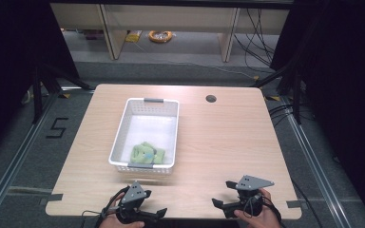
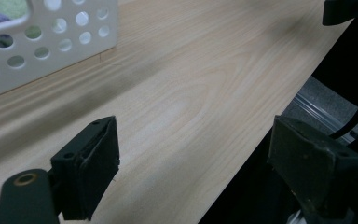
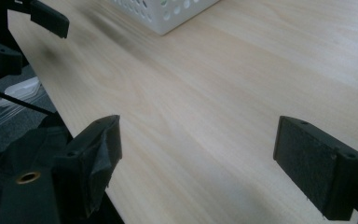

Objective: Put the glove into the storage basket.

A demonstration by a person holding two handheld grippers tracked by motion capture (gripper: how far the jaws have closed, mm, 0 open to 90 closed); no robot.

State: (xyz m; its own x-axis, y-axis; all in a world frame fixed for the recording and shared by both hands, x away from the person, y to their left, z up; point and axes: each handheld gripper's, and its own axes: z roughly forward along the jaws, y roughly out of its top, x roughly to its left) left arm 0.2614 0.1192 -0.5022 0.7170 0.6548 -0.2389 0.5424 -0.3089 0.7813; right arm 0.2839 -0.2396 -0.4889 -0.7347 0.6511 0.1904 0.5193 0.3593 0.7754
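White basket [image 1: 145, 135] at centre of frame on wooden counter [image 1: 218, 142], green cloth [image 1: 147, 154] inside its near end. Left tool [image 1: 159, 213] and right tool [image 1: 222, 194] at bottom edge, jaws apart, holding nothing.

Green cloth bundle [image 1: 147, 154] lying crumpled in white perforated basket [image 1: 123, 124], near end.

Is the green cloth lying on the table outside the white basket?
No, the green cloth lies inside the white basket, at its near end.
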